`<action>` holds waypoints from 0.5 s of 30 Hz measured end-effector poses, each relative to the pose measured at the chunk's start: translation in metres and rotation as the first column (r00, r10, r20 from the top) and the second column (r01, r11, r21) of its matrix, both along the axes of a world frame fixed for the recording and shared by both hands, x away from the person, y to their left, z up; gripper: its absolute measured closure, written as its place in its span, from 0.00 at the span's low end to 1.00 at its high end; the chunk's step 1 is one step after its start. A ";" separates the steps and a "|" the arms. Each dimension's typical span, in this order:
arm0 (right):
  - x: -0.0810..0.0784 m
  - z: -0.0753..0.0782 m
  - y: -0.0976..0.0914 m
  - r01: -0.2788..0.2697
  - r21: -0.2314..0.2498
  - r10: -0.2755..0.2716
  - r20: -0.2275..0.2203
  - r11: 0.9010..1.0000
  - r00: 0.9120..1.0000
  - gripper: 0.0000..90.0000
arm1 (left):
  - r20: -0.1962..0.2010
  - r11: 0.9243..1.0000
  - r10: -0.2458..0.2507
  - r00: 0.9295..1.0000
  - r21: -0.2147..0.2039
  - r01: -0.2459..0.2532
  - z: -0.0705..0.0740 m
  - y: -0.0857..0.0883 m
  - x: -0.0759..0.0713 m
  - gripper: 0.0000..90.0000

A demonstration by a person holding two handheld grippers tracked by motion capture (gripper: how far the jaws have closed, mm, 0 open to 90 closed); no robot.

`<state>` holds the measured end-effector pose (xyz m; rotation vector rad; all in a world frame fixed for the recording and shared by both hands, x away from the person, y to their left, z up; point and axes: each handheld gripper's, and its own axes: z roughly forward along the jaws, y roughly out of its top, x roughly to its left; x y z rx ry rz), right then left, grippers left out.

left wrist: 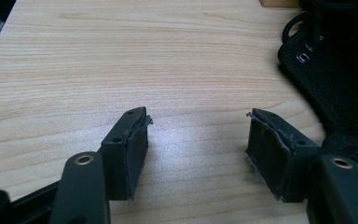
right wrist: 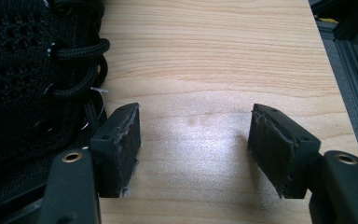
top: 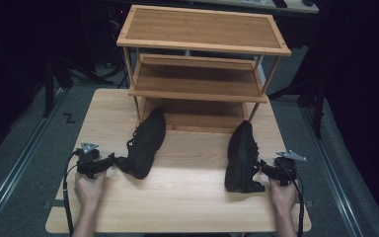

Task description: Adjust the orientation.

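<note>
Wooden table (top: 177, 197), rack (top: 202, 29) at far edge. Left gripper (top: 109, 161) and right gripper (top: 265, 168) gape empty beside left shoe (top: 145, 143) and right shoe (top: 241, 155). Pre-grasp step; next, each must close on a shoe collar.

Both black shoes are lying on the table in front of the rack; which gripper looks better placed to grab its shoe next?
Marginally the right gripper: its open jaws sit against the right shoe by the laces. The left gripper, also open, is only at the left shoe heel edge.

Left gripper (top: 109, 161) and right gripper (top: 265, 168) rest low, jaws spread wide, nothing between them.
</note>
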<state>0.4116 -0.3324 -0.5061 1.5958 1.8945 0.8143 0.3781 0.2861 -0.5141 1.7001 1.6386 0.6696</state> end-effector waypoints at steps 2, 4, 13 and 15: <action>0.000 0.000 0.000 -0.006 -0.006 0.006 0.004 1.000 1.000 0.38 | 0.000 1.000 0.000 1.000 0.000 0.000 0.000 0.000 0.000 0.42; 0.000 0.000 -0.001 -0.006 -0.003 0.006 0.004 1.000 1.000 0.38 | 0.000 1.000 0.000 1.000 0.000 0.000 0.000 0.000 0.000 0.42; 0.000 0.000 -0.001 -0.011 -0.003 0.011 0.004 1.000 1.000 0.38 | 0.001 1.000 -0.002 1.000 -0.014 0.002 0.000 0.001 0.000 0.41; 0.000 0.000 0.000 -0.014 -0.004 0.014 0.004 1.000 1.000 0.38 | 0.003 1.000 -0.002 1.000 -0.026 0.002 0.000 0.002 0.000 0.41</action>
